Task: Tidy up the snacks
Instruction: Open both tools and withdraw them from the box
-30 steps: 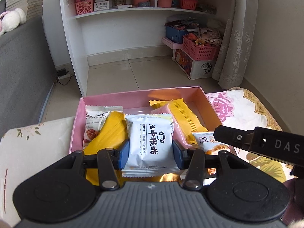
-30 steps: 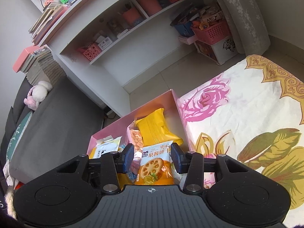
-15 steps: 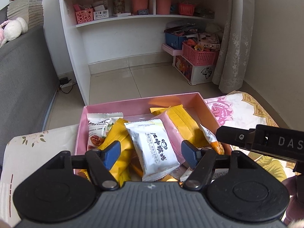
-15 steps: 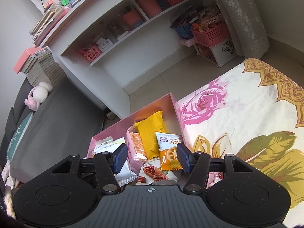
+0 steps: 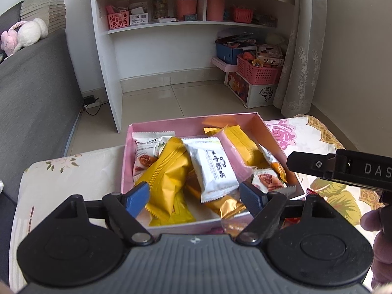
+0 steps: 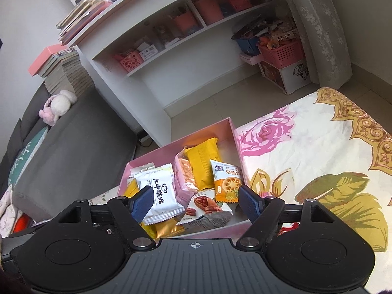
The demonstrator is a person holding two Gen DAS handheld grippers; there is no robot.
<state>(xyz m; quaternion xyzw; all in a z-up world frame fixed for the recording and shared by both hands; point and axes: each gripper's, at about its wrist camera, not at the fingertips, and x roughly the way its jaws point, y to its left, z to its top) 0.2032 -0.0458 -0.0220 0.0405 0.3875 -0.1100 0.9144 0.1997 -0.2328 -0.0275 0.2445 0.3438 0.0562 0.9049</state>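
1. Left wrist view shows us our left tongs (image 5: pixel 194 194) spread wide with nothing between the blue pads, hovering over the near edge of the pink box (image 5: pixel 274 144).
2. We see the box sitting on a bench covered by a floral cloth (image 5: pixel 316 134), and it is crowded with snack packets.
3. A white packet with black lettering (image 5: pixel 213 166) lies tilted on top near the middle of the box, resting partly on a large yellow packet (image 5: pixel 169 174) to its left.
4. Another yellow packet (image 5: pixel 242 144) lies toward the far right corner, and a pecan packet (image 5: pixel 268 181) sits by the near right wall.
5. A white packet with a nut picture (image 5: pixel 145 152) leans against the left wall.
6. Our right tongs (image 6: pixel 196 203), seen from the right wrist view, are also parted and hold nothing, poised above the near end of the box (image 6: pixel 230 132).
7. From that view we see the white lettered packet (image 6: pixel 161 193) just beside the left pad, the pecan packet (image 6: pixel 208 208) between the pads below, and an orange lotus-root crisp packet (image 6: pixel 226 182) near the right pad.
8. The body of our right tongs (image 5: pixel 343 169) reaches into the left wrist view from the right, above the cloth and just beside the box.
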